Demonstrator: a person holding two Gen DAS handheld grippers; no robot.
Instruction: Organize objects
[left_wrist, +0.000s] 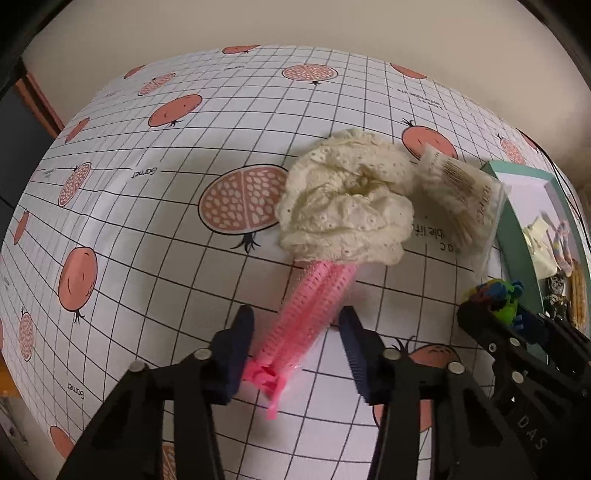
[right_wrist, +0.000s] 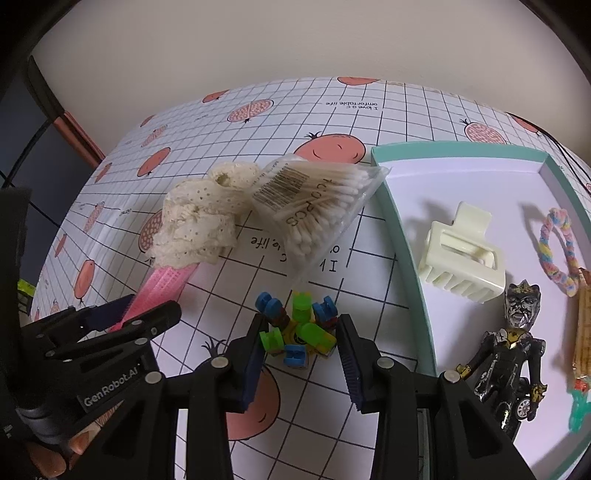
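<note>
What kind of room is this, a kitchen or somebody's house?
Probably a table in someone's home; which room I can't tell. A pomegranate-print tablecloth covers it, personal bits like a hair claw clip sit in a shallow teal box, and a plain wall stands behind.

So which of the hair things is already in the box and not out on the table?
The cream claw clip and the pastel braided hair tie lie inside the mint box. The lace scrunchie and pink mesh roller sit on the tablecloth.

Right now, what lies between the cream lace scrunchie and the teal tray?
A clear bag of cotton swabs lies between the cream lace scrunchie and the teal tray, overlapping the scrunchie's edge; clearest in the right wrist view.
</note>
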